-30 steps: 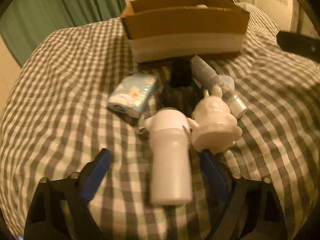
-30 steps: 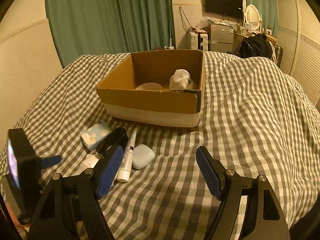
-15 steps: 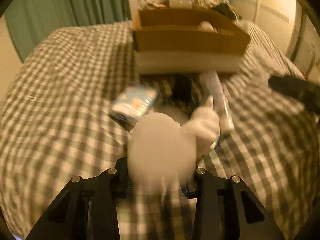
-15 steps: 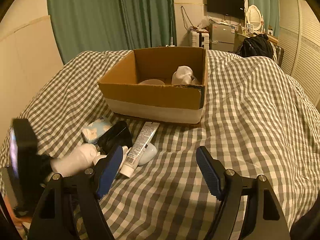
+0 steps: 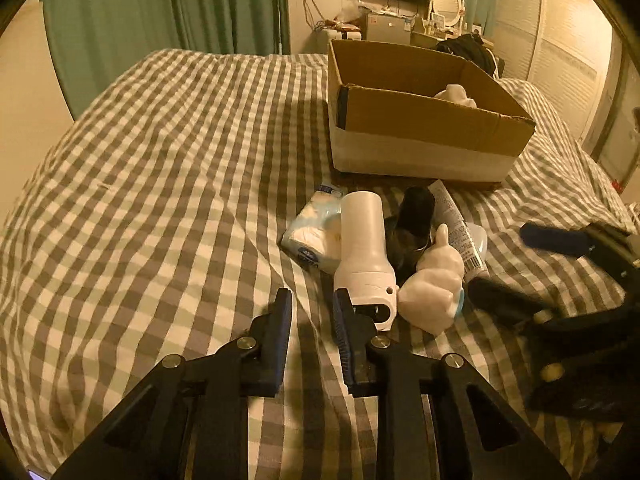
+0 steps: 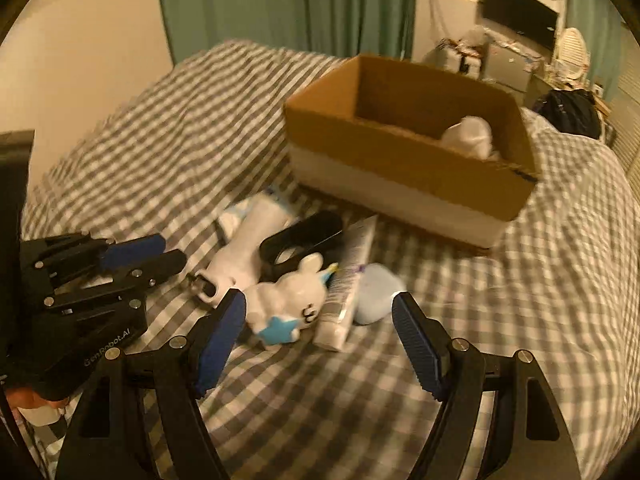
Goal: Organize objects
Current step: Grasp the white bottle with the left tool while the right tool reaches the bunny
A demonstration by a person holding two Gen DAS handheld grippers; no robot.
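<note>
Both grippers hovered over the checked bed (image 5: 168, 168). Left gripper (image 5: 312, 312) was clenched, apparently empty, beside the white bottle (image 5: 362, 248); right gripper (image 6: 318, 316) gaped around nothing.

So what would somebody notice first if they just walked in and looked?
Probably the little white bunny figure lying in a heap of things on the checked bed cover, beside a white bottle and a tube. Behind the heap sits a big open cardboard box with something white inside.
</note>
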